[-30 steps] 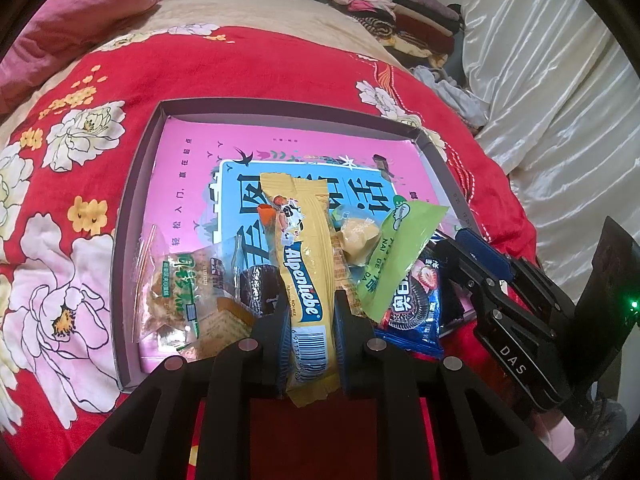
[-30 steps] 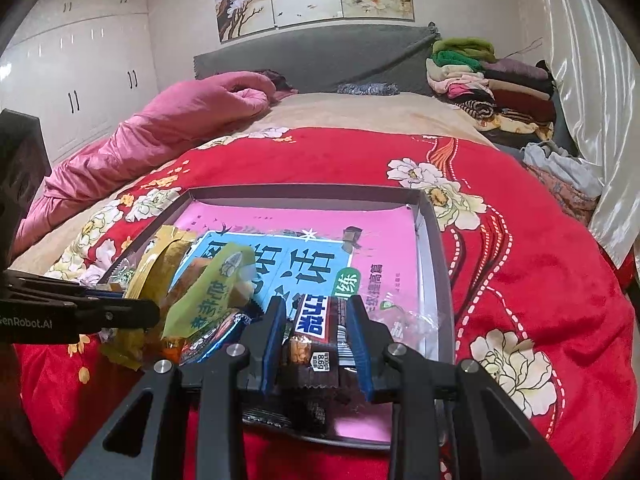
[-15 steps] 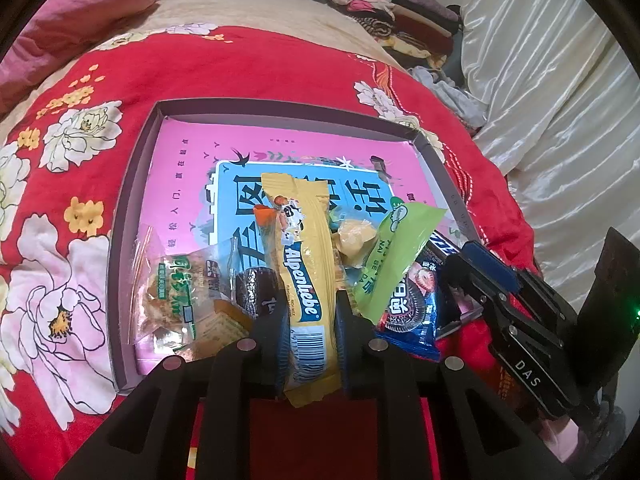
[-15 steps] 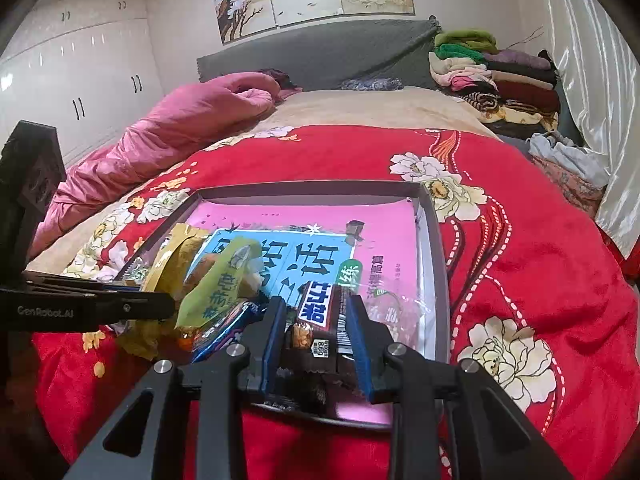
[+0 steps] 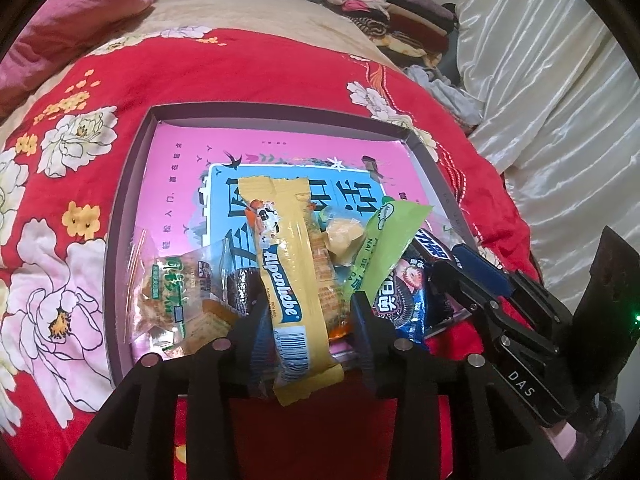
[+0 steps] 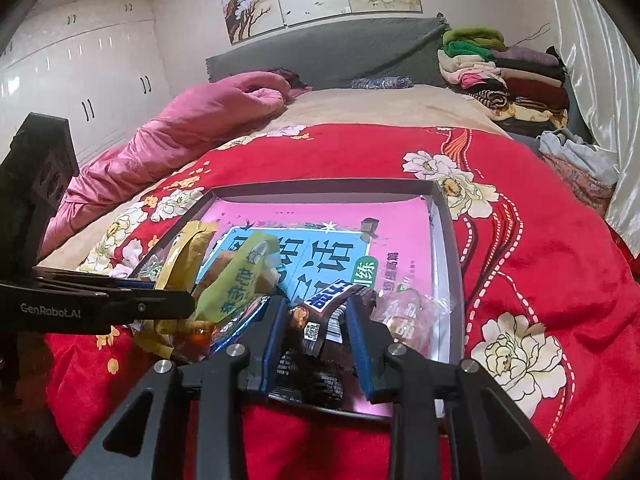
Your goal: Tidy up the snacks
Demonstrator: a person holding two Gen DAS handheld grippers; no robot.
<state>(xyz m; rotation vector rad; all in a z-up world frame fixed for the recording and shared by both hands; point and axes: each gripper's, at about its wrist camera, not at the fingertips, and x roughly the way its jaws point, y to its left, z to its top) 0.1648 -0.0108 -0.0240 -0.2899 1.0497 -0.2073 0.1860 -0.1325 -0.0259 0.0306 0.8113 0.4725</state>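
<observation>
yellow alpenliebe candy pack (image 5: 289, 280) lying between the opening jaws of the left gripper (image 5: 308, 312), pads clear of it, over the shallow box (image 5: 120, 208) edge, right gripper (image 6: 316, 328) clenched on a dark chocolate bar wrapper (image 6: 320, 332) at the box's near rim

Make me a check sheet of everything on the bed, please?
Surface: red flowered blanket on a bed.
Job's things: shallow box holding a yellow Alpenliebe pack, green packet, blue cookie pack, dark bar.
Clutter: folded clothes, pink quilt.
Grippers: left tool opening, yellow pack between its jaws; right tool shut on the dark bar.
Cables: nothing seen.
Surroundings: white curtain, wardrobe.
</observation>
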